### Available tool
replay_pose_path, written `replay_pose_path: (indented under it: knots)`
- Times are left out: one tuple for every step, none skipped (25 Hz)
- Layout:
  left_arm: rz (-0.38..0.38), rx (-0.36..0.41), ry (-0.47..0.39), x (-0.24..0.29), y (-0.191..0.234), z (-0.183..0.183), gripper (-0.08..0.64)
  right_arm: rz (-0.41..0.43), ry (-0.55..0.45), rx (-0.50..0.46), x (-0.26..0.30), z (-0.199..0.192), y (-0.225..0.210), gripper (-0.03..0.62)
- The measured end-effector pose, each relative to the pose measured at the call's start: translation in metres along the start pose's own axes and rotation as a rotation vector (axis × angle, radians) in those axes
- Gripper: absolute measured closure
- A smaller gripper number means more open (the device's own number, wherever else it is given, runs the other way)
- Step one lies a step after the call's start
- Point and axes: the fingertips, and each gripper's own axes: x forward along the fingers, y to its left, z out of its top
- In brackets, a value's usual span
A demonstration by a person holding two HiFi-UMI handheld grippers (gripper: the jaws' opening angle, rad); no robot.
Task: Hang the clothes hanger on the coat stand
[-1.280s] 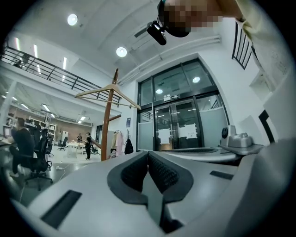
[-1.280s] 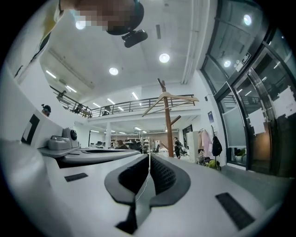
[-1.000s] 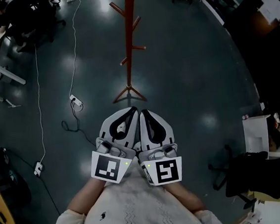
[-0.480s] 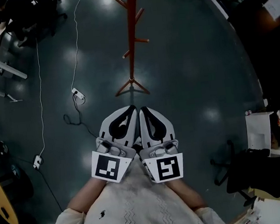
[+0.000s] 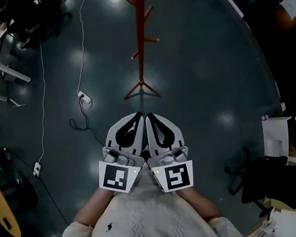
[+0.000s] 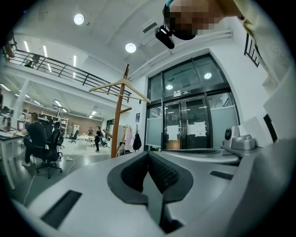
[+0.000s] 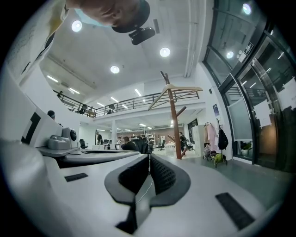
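My left gripper (image 5: 136,119) and right gripper (image 5: 152,119) are clenched on nothing, side by side — far ahead, the hanger (image 7: 178,89) tops the stand (image 5: 140,37).

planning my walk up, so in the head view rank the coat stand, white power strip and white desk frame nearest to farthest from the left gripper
1. coat stand, its foot straight ahead of the left gripper.
2. white power strip, ahead and off to the left.
3. white desk frame, far left, towards the upper corner of the view.
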Motion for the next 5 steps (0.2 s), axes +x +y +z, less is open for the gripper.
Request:
replay_pose_path:
  knots:
    - [-0.002,-0.003,0.003,0.0002,-0.0008,-0.0015,0.548,-0.001,0.004,0.003,-0.0008,-0.0015,-0.0007,0.566]
    - [-0.005,-0.007,0.006,0.0003,-0.0016,-0.0024,0.548,-0.001,0.006,0.005,-0.0015,-0.0023,-0.0013,0.566]
    - [-0.008,-0.008,0.007,0.0003,-0.0023,-0.0026,0.548,-0.001,0.008,0.006,-0.0021,-0.0025,-0.0017,0.566]
    - [-0.011,-0.009,0.008,0.0003,-0.0030,-0.0024,0.548,-0.002,0.009,0.007,-0.0028,-0.0024,-0.0020,0.566]
    - [-0.014,-0.009,0.008,0.0003,-0.0037,-0.0022,0.548,-0.002,0.010,0.007,-0.0034,-0.0023,-0.0024,0.566]
